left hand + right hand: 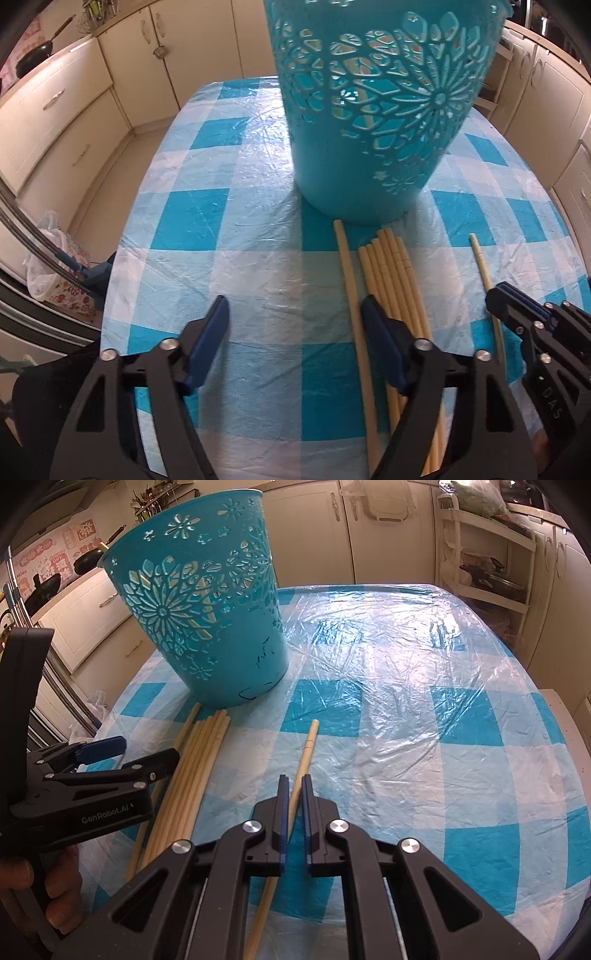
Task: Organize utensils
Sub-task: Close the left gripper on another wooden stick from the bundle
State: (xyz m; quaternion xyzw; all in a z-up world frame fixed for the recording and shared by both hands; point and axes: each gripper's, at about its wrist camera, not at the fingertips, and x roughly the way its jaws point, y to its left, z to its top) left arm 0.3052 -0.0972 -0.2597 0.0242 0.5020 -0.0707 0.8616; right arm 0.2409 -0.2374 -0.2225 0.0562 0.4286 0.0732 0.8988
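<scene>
Right tool (292,781) clamping chopstick (309,738), mid-table (406,738).

Cream panelled cabinets (55,110) line the walls; black frying pan (33,59) on the counter; open white shelf rack (487,554) at right.

A blue and white checked tablecloth (406,709) under clear plastic covers the table. Cream cabinets (55,110) stand around, with a black pan (33,59) on the counter.
</scene>
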